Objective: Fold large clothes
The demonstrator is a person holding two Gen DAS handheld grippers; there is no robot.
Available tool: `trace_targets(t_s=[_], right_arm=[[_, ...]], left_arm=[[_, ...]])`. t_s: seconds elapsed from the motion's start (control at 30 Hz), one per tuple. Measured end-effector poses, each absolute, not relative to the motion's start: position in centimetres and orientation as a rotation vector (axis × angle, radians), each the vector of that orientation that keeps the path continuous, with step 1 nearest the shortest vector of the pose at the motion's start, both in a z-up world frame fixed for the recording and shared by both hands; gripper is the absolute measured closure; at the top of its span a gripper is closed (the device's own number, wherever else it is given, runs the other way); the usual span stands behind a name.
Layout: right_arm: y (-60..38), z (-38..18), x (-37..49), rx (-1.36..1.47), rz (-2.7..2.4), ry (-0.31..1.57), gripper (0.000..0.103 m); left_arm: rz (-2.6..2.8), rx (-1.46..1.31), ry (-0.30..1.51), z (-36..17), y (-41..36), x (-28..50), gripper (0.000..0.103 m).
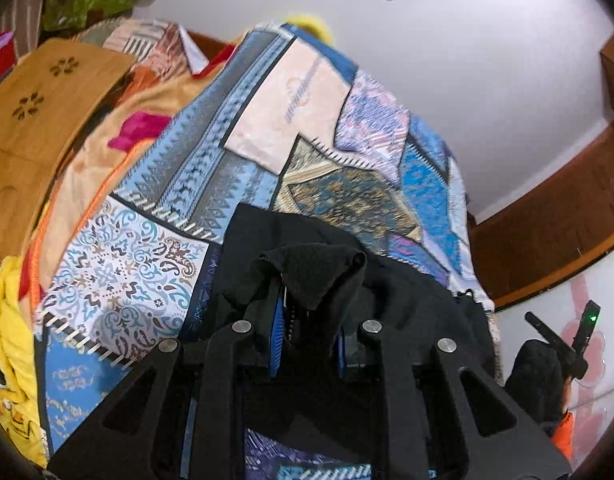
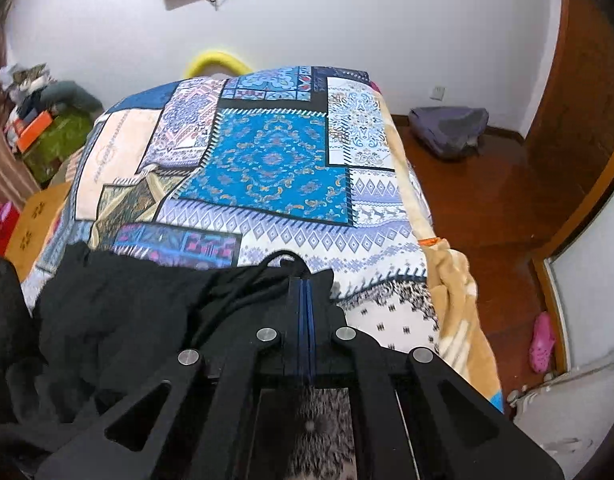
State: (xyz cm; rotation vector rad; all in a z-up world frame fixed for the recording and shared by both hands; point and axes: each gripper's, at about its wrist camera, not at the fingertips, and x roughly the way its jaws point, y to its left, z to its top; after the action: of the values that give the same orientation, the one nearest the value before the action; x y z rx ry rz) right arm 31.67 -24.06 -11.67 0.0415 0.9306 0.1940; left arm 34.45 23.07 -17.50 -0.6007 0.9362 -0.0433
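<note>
a bed is lying under a patchwork-print blanket (image 2: 275, 168) in blues and creams. a black garment (image 2: 119, 312) is lying bunched on the blanket's near end; a tan blanket (image 2: 455, 280) is hanging off its right side.

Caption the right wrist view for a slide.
Right tool shut on the edge of a black garment, over a blue patchwork bedspread.
</note>
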Motion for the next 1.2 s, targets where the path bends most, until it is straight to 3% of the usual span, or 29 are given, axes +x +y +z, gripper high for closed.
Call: trace_targets(t_s=[0.33,0.37,0.47,0.5,0.87,1.2], right_arm=[[-26.9,-7.9,28.4,0.159,0.249,0.913,0.095],[-26.9,-7.9,28.0,0.163,0.255,0.921,0.087],[-26.9,-7.5,25.5,0.163,0.269,0.935,0.049],[-26.9,-7.3,24.7,0.166,0.277,0.929,0.044],[-27.0,-11.1,15.9,0.315,0.361,1.049,0.043],[-29.0,-13.5,11.2,0.285,0.256,1.075,0.043]], left_arm=[[-0.056,-0.461,0.945,-17.7,21.2,32.6,0.083],[-0.056,-0.446,0.939,-17.4,21.0,32.1,0.083],[-0.058,-0.389,0.917,-16.4,20.1,29.8,0.083],[-0.058,-0.367,0.912,-16.1,19.7,28.7,0.083],[-0.019,-0.245,0.906,-16.0,17.7,18.2,0.083],[0.042,-0.257,1.063,-20.8,18.9,12.5,0.082]])
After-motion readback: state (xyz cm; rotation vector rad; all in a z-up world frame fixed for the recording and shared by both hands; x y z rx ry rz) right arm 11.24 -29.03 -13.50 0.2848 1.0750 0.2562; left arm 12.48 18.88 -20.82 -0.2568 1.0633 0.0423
